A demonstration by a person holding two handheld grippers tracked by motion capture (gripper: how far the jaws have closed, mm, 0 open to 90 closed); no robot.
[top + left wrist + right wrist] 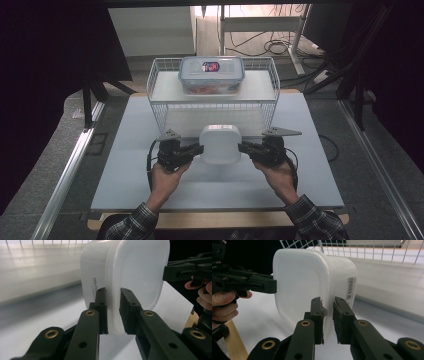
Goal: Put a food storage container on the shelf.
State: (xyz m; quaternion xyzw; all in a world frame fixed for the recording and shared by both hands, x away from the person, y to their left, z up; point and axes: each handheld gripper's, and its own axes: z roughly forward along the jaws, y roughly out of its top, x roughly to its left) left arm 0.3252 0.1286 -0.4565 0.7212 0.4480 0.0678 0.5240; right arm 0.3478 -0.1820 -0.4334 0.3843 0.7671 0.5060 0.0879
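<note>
At the near edge of the high view, 2 forearms in plaid sleeves come in from the bottom, each hand holding a black gripper. The left gripper [196, 149] and the right gripper [245, 147] point toward each other across a pale desk [125, 170].

Between them is a white plastic container [220, 144] with rounded corners, gripped on 2 opposite sides. It sits near the middle of the desk, just in front of a wire basket.

In the left gripper view, the 2 black jaws are narrow and clamp the rim of the white plastic container [130, 275], 1 jaw on each face of the lip. The right gripper [186, 270] reaches the far side of the container, with fingers [203, 300] of the other hand behind it.

In the right gripper view, the jaws are likewise narrow and pinch the container's rim [312, 285]. A barcode label [351, 288] runs along the container's side wall. The left gripper [249, 283] meets the opposite edge.

Farther back, the white wire basket [160, 107] stands on the desk. On its upper level rests a clear lidded box [211, 75] with blue clips, a dark label on the lid and something reddish inside.

Beyond the desk, cables [272, 47] lie on the floor.
</note>
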